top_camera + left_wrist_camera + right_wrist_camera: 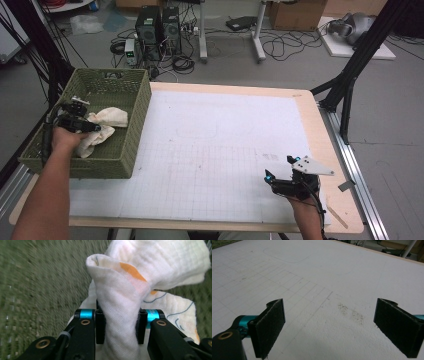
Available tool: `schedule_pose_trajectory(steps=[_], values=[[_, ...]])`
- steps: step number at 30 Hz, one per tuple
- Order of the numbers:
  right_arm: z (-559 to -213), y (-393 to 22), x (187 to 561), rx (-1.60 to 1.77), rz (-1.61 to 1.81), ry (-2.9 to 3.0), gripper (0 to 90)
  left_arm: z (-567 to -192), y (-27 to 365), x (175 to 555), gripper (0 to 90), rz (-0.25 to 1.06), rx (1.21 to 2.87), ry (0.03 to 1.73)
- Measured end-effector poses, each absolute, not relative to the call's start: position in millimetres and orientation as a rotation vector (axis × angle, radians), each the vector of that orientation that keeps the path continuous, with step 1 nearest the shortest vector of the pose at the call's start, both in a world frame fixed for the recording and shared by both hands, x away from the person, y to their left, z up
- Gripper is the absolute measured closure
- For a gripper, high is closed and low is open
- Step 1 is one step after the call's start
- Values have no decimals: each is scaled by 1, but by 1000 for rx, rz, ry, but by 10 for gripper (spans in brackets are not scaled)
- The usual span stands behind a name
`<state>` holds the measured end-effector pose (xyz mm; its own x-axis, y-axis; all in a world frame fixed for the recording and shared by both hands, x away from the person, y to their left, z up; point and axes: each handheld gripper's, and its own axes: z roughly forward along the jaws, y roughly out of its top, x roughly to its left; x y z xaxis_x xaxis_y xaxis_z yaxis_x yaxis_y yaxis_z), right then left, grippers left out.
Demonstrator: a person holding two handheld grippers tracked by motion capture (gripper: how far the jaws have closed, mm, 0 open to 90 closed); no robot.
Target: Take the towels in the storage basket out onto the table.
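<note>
L gripper (121, 326): jaws clamped on fold of white cloth (130, 287), inside green basket (136, 107).
R gripper (329, 326): jaws wide, empty, over table (337, 272).

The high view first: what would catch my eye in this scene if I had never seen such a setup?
Probably the green woven basket at the table's left edge, where the left tongs pinch a fold of a white cloth with orange and blue markings. Next, the big white gridded mat covering the wooden table, bare except for the right tongs, which rest open near its front right corner.
</note>
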<state>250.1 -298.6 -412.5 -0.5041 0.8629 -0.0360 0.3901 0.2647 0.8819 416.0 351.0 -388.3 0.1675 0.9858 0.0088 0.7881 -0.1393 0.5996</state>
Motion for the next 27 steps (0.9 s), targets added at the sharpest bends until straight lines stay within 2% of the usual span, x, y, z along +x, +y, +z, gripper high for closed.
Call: schedule_pose_trajectory(steps=[5,15,27], values=[[-412,-299,250,1120,1182,2016,93,-373,356,407,711,645,1875,1580],[-410,-298,249,1113,1191,2018,93,-343,357,387,710,667,1563,1402],[-410,-296,250,1114,1196,2022,93,-319,352,368,713,687,1440,1270]])
